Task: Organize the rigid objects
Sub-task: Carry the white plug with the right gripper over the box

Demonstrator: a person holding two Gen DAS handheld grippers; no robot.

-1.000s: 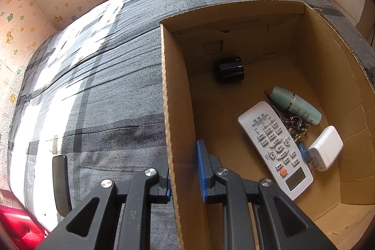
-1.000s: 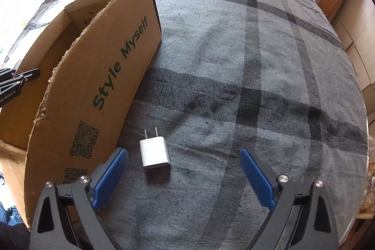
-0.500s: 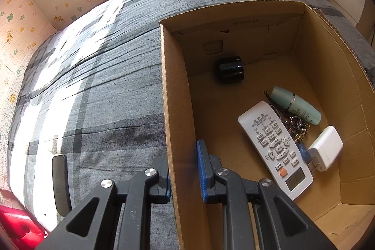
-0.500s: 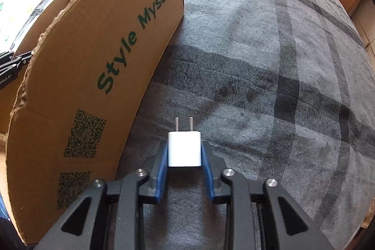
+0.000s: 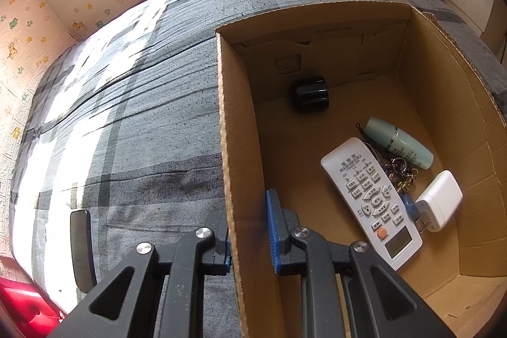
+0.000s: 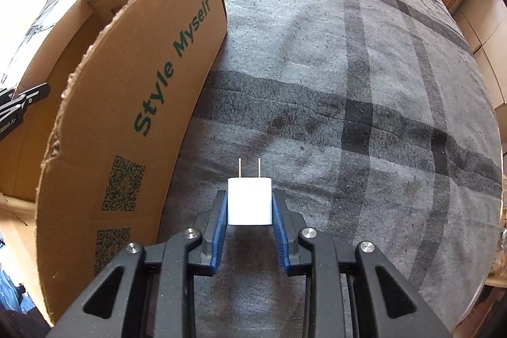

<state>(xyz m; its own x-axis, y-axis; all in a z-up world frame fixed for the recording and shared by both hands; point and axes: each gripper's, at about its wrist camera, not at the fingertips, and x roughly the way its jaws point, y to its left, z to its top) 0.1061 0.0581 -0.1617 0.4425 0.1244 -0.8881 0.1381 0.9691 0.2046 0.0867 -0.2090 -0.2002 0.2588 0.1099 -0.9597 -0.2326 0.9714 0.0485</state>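
In the right wrist view a small white plug charger (image 6: 250, 200) with two prongs pointing away sits between the blue pads of my right gripper (image 6: 250, 211), which is shut on it just above the grey plaid cover (image 6: 364, 84). In the left wrist view my left gripper (image 5: 248, 230) is shut on the left wall of the open cardboard box (image 5: 233, 148), one pad outside, one inside. Inside the box lie a white remote (image 5: 370, 198), a mint-green tube (image 5: 397, 143), a black cap (image 5: 310, 94), a bunch of keys (image 5: 400, 173) and a white adapter (image 5: 439, 200).
The box's outer wall (image 6: 126, 129), printed "Style Myself", stands left of the right gripper. A black flat object (image 5: 81, 249) lies on the cover near the left edge, with something red (image 5: 25, 306) below it. Patterned walls border the far side.
The right gripper closed from wide open onto the white charger, which now sits centred between its pads. The left gripper and the box stayed as they were.
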